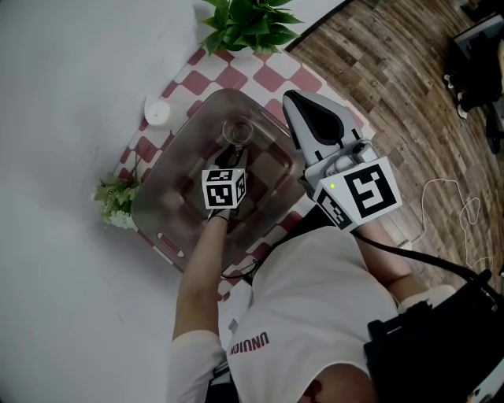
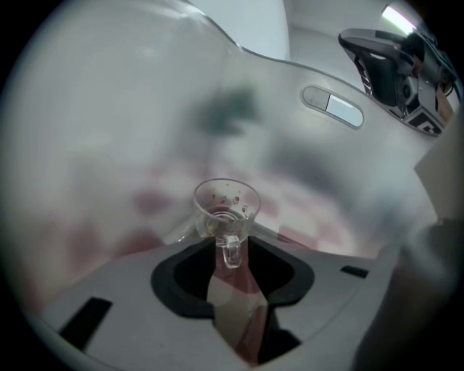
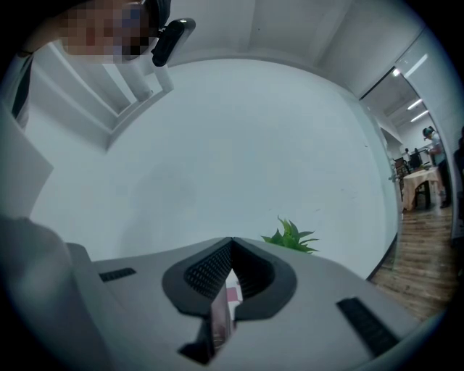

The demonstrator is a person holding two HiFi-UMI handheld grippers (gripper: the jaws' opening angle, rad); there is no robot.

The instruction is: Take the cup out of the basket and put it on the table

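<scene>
A small clear glass cup (image 1: pixel 237 131) stands inside a translucent plastic basket (image 1: pixel 161 185) on the red-and-white checked table. My left gripper (image 1: pixel 234 151) reaches down into the basket. In the left gripper view the cup (image 2: pixel 226 206) sits right at the jaw tips, and the left gripper (image 2: pixel 230 253) is shut on its small handle. My right gripper (image 1: pixel 298 102) hovers over the basket's right rim, outside it. In the right gripper view this gripper (image 3: pixel 231 250) is shut with nothing in it and faces the white wall.
A green potted plant (image 1: pixel 248 24) stands at the table's far edge, a small white round object (image 1: pixel 157 112) at the far left corner, and a little flower bunch (image 1: pixel 116 201) left of the basket. Wooden floor (image 1: pixel 394 71) lies to the right.
</scene>
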